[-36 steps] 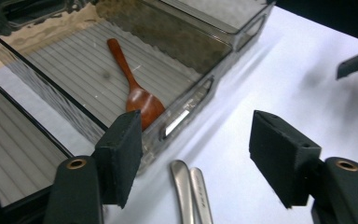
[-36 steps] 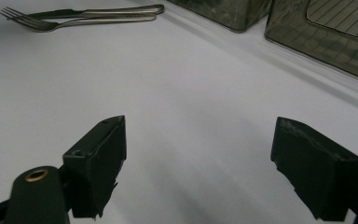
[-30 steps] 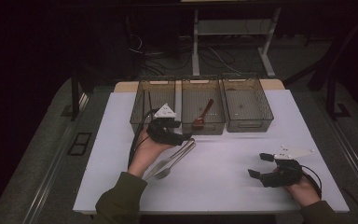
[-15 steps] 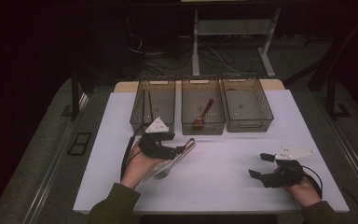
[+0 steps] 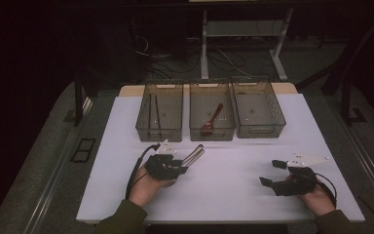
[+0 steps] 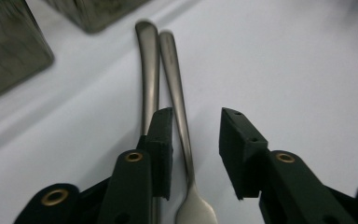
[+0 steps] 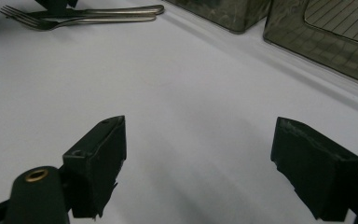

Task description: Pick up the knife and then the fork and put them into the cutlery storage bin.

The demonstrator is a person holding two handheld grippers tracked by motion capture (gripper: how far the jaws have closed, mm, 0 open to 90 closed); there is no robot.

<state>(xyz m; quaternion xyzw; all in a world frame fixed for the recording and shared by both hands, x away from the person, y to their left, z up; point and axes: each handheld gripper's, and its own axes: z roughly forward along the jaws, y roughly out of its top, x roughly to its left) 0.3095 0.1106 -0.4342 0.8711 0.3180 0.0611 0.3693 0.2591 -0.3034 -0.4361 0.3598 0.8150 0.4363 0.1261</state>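
Room dim; the white table (image 5: 233,190) is the one lit surface in the high view, everything around it falling to near black, picture soft and grainy. In the left gripper view, cutlery handles (image 6: 161,70) beyond the jaws are soft and the bin (image 6: 9,51) at upper left is blurred, with a broad soft shadow on the table beside it. In the right gripper view light is even, and the bins (image 7: 317,37) cast a faint shadow band on the table just before them.

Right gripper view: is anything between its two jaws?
No: the right gripper stands open, with bare white table between its jaws; the forks lie far off.
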